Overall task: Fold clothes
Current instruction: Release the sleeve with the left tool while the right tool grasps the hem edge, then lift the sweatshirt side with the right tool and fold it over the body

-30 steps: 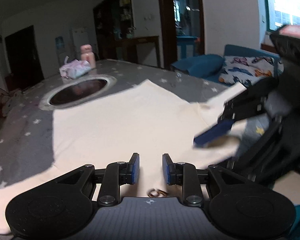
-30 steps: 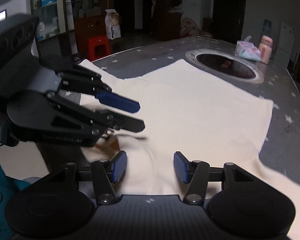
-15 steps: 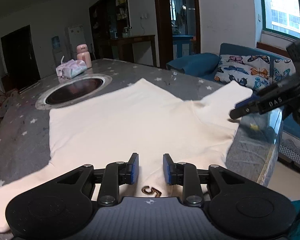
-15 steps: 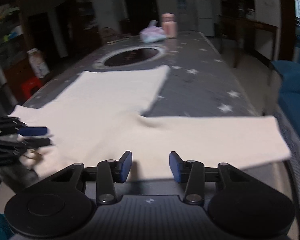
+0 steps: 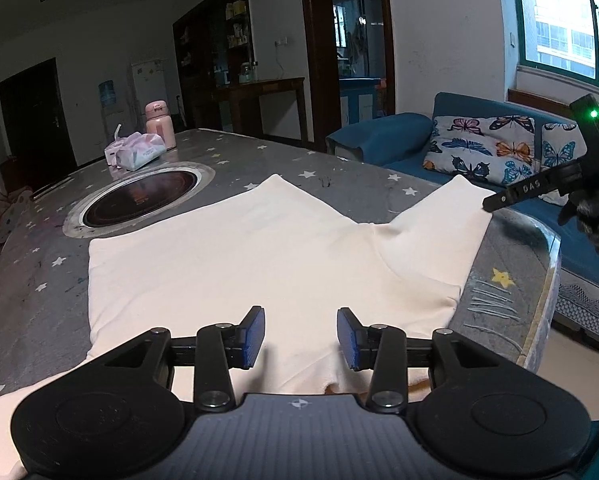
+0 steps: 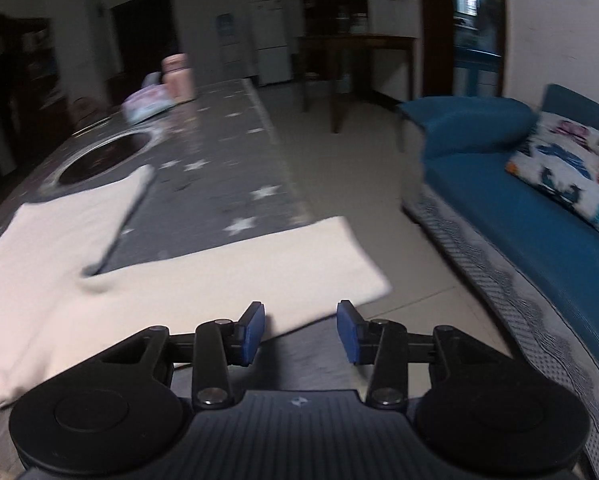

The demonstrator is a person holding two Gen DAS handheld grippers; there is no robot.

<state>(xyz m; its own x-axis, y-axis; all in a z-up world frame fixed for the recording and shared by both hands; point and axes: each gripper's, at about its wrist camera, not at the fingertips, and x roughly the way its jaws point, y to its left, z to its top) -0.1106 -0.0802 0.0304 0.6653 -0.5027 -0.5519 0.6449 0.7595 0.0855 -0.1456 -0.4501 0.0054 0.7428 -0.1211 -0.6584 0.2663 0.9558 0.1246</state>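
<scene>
So the worktop (image 5: pixel 39 272) with the grey starry cover has my cream shirt (image 5: pixel 235 256) spread flat on it, body toward the round hob cutout (image 5: pixel 139 200) and one short sleeve (image 6: pixel 235 276) reaching out to the corner by the blue sofa (image 6: pixel 519 216). That sleeve is the step I'm on, I reckon: fold it in over the body. My right hand-held gripper (image 6: pixel 301 330) sits just off the sleeve's near edge with its pads apart and nothing between them, so it's holding nothing yet. My left hand-held gripper (image 5: pixel 301 332) is over the collar end of the shirt, jaws opening, fabric lying under the gap but not pinched as far as I can see. Tip for doing this bit well: go for the sleeve's outer hem near the corner, not the middle, so it flips over in one flat piece instead of bunching. The hem runs right along the worktop's edge, which makes it easy to get a finger (image 6: pixel 255 330) under, but also easy to drag the whole shirt off. I'd rest the left one on the shoulder as an anchor.
</scene>
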